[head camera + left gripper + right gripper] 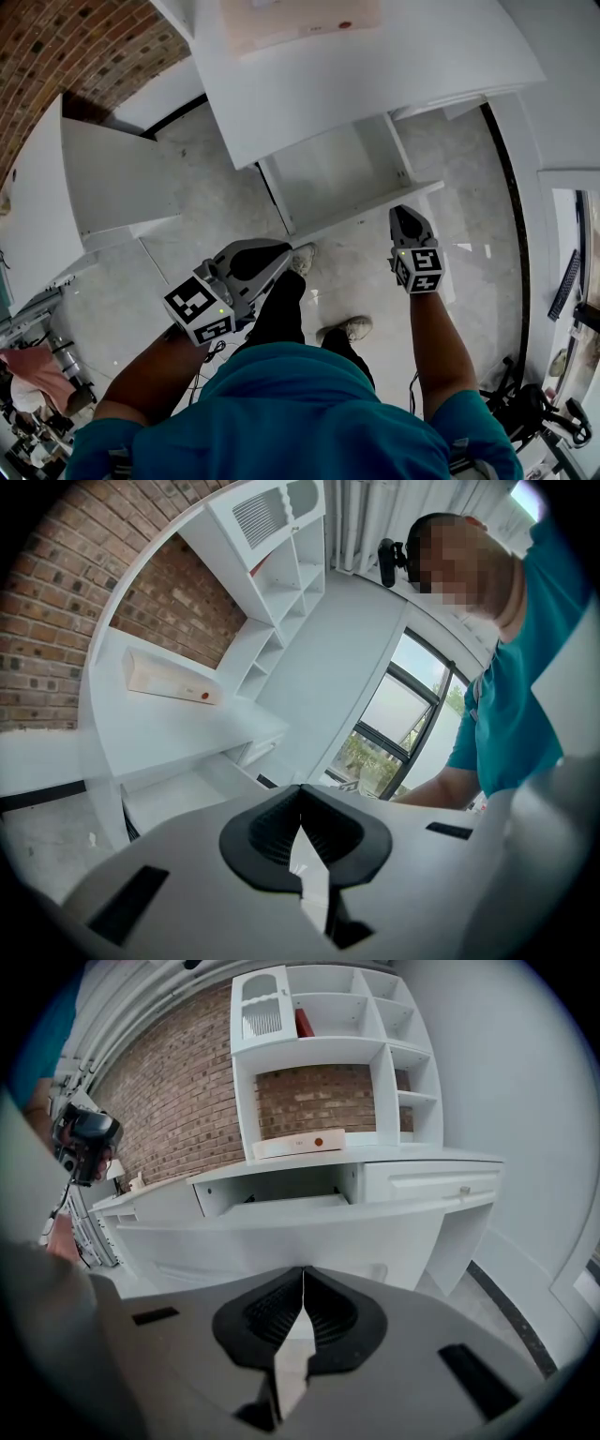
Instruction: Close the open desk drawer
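Observation:
The open drawer (330, 172) juts out from the white desk (394, 66) toward me, its long front panel (367, 210) nearest my legs. In the right gripper view that front panel (309, 1232) spans the scene just beyond the jaws, with the drawer cavity (281, 1188) behind it. My right gripper (404, 216) is shut and empty, its tip close to the panel's right end; whether they touch is unclear. The left gripper (277, 255) hangs lower left of the drawer, shut on nothing. From the left gripper view (301, 795) the drawer (183, 803) lies off to the left.
A flat pale box with a red dot (302, 21) lies on the desk top. A shelf unit (319, 1016) rises behind it against brick. Another white desk section (103, 178) stands left. My shoes (351, 328) are on the grey floor.

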`<state>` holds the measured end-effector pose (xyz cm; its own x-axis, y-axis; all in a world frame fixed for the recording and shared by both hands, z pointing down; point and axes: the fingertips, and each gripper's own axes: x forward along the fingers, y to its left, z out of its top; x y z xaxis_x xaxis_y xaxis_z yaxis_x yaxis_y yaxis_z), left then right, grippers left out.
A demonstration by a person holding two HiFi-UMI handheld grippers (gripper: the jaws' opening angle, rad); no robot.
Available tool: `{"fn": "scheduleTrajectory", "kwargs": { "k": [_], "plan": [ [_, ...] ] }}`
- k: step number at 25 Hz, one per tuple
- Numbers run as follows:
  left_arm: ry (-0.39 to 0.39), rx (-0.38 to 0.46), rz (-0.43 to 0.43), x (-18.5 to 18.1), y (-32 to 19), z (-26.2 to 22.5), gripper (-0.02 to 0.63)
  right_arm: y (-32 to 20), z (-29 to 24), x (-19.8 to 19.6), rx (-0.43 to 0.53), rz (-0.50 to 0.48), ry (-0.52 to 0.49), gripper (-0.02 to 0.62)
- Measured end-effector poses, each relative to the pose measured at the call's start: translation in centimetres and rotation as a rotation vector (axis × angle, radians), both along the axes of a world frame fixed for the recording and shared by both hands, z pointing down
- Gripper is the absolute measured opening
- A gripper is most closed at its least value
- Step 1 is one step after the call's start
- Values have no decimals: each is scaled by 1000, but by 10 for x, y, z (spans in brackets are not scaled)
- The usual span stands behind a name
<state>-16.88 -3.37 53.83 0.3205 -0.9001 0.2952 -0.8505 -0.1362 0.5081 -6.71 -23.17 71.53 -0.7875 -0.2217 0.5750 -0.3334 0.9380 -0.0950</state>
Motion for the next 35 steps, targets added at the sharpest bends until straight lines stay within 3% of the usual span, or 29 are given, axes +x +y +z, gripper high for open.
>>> {"fn": "scheduleTrajectory", "kwargs": {
  "k": [13, 35],
  "plan": [
    [16, 5, -55, -38, -4, 2, 15, -20, 1, -42, 18, -19, -10, 23],
    [22, 19, -56, -93, -24, 2, 15, -38, -2, -96, 22, -28, 5, 23]
  ]
}}
